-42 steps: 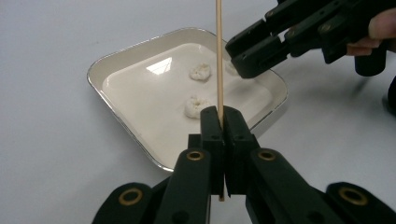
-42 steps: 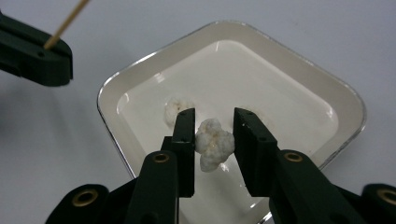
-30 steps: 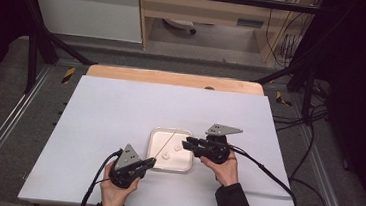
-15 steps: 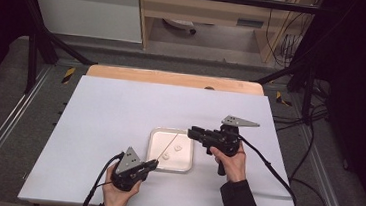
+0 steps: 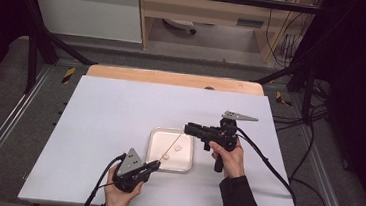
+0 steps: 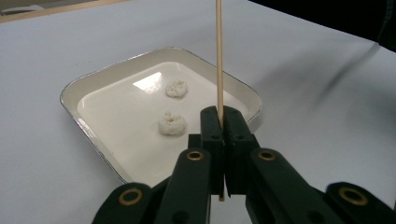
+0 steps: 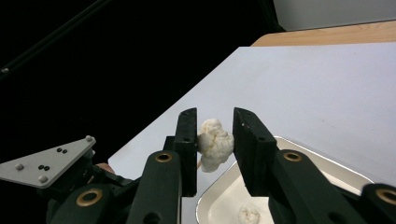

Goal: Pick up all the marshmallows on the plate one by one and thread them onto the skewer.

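- While our left gripper (image 6: 219, 140) pinches the skewer (image 6: 218, 56), any wobble misses the piece.
- Our right gripper (image 7: 214, 140) clamps the white piece (image 7: 214, 142); squeezing harder crumbles it.

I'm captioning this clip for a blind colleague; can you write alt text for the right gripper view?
The right gripper holds a white, lumpy piece of food between its two black jaws, lifted above a white tray on a white table. Another white piece lies in the tray below, and the left gripper's grey plate shows at lower left.
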The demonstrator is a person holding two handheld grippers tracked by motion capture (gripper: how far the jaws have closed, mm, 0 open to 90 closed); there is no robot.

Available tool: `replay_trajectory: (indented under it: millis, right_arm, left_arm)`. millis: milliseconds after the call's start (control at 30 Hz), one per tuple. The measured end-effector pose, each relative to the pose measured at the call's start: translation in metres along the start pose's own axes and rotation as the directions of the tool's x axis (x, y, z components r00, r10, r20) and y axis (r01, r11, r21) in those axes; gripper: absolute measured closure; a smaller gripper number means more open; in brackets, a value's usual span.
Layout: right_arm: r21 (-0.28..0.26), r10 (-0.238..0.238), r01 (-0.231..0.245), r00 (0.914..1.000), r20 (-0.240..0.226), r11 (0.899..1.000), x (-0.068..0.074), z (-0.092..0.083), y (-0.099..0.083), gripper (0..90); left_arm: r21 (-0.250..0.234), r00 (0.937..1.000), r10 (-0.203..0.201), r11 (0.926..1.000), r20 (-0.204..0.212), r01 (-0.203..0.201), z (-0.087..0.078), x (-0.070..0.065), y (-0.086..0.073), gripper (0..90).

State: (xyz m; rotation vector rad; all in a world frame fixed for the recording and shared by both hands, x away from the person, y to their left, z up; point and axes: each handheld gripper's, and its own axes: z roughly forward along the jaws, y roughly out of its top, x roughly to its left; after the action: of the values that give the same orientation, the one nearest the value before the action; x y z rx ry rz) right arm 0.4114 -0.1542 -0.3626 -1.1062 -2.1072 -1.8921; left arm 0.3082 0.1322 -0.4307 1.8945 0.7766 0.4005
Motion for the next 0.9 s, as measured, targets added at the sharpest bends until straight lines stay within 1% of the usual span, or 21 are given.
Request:
replay_trajectory:
  millis: [200, 433, 667, 900]
  right_arm:
    - [0.018, 0.012, -0.012, 0.9999, -0.013, 1.000, 0.000, 0.004, -0.001, 72.0]
    - [0.048, 0.025, -0.024, 0.9993, -0.029, 0.999, 0.000, 0.008, -0.005, 72.3]
    - [0.053, 0.036, -0.034, 0.9986, -0.038, 0.998, 0.001, 0.011, -0.009, 73.7]
    - [0.059, 0.030, -0.028, 0.9987, -0.041, 0.998, 0.002, 0.014, -0.013, 75.6]
  left_arm:
    - [-0.008, 1.0000, 0.003, 1.0000, 0.000, -0.003, -0.001, -0.001, 0.000, 88.4]
    - [-0.005, 1.0000, 0.008, 1.0000, 0.000, -0.008, 0.000, -0.001, 0.000, 88.5]
    - [-0.014, 0.9999, 0.010, 0.9999, -0.007, -0.010, 0.000, -0.002, -0.001, 88.5]
    - [-0.014, 0.9999, 0.011, 0.9998, -0.009, -0.011, 0.002, -0.002, -0.001, 88.6]
